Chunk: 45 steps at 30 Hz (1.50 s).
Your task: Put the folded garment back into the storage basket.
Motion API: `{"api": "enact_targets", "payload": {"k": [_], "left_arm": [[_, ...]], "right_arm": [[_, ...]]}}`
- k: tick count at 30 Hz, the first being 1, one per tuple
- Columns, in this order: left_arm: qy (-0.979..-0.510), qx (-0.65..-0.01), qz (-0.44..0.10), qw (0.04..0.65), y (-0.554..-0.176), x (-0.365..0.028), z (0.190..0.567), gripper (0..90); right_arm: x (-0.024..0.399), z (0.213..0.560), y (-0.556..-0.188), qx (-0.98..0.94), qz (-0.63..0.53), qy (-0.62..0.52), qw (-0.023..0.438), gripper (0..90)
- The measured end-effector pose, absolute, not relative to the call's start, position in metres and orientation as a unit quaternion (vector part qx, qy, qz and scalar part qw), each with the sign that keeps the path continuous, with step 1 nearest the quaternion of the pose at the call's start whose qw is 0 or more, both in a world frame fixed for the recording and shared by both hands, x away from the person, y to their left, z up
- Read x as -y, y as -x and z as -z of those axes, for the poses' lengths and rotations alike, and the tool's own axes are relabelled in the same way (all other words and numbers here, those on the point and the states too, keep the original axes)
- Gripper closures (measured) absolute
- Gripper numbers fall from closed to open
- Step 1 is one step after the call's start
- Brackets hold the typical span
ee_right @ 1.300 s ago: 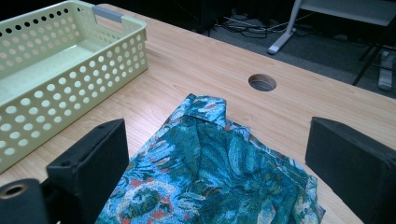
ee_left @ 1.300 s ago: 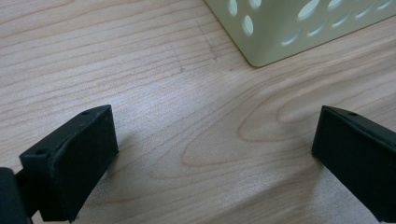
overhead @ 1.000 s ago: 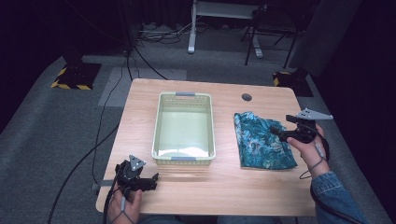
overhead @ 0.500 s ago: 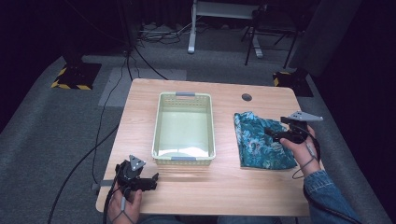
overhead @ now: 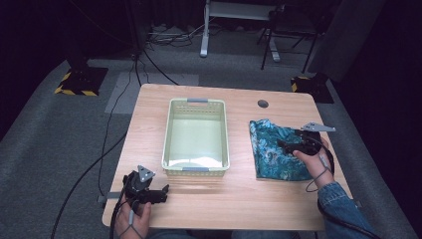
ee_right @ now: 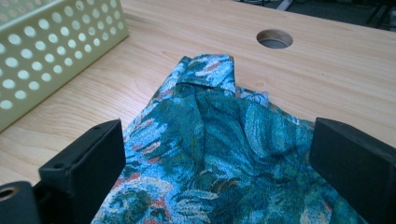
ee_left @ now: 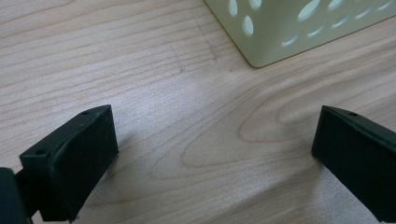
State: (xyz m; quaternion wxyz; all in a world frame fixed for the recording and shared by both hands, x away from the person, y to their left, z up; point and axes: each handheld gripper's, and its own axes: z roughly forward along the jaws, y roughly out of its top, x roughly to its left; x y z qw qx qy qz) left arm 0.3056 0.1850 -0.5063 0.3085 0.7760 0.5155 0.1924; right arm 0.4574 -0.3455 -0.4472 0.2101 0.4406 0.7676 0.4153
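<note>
Two grippers are out over the table [overhead: 234, 199], but only one is at work. The right gripper [overhead: 284, 144] hovers over the folded blue-green patterned cloth [overhead: 276, 152], which lies flat on the wood to the right of the pale green basket [overhead: 196, 104], apart from it. Its jaws stand wide apart with nothing between them; in the right gripper view the cloth [ee_right: 219, 154] spreads beneath and between the two black jaws, with a raised fold running up toward the cable hole [ee_right: 274, 38] in the tabletop. I cannot tell whether the jaws touch the fabric yet or hang just above it.

My reading is that this is the reach-and-grasp step: the cloth is about to be picked up, and the empty basket beside it looks like the place it would go. The next move calls for lowering the jaws onto a fold thick enough to pinch, closing them firmly, then lifting without letting the layers fall open.

The left gripper [overhead: 158, 194] waits at the near corner of the basket, toward the person, resting low over bare wood. Its jaws are also spread and hold nothing; the left gripper view shows a perforated corner of the basket [ee_left: 299, 28] just ahead of them.
</note>
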Motion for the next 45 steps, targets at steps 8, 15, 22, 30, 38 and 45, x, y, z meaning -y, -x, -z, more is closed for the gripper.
{"api": "enact_targets", "payload": {"k": [8, 15, 22, 30, 38, 45], "left_arm": [[-0.776, -0.516, -0.192, 0.309, -0.306, -0.185, 0.506, 0.3], [-0.776, -0.516, -0.192, 0.309, -0.306, -0.185, 0.506, 0.3], [-0.776, -0.515, -0.192, 0.308, -0.306, -0.185, 0.506, 0.3], [-0.776, -0.516, -0.192, 0.309, -0.306, -0.185, 0.506, 0.3], [-0.776, -0.515, -0.192, 0.308, -0.306, -0.185, 0.506, 0.3], [-0.776, -0.515, -0.192, 0.308, -0.306, -0.185, 0.506, 0.3]], "right_arm": [[0.343, 0.461, -0.46, -0.773, -0.401, -0.448, 0.201, 4.0], [0.341, 0.47, -0.462, -0.775, -0.393, -0.454, 0.196, 4.0], [0.338, 0.478, -0.463, -0.783, -0.375, -0.458, 0.19, 4.7], [0.334, 0.489, -0.464, -0.795, -0.349, -0.459, 0.187, 4.8], [0.331, 0.495, -0.464, -0.809, -0.325, -0.452, 0.187, 6.5], [0.33, 0.499, -0.464, -0.81, -0.317, -0.456, 0.188, 5.9]]}}
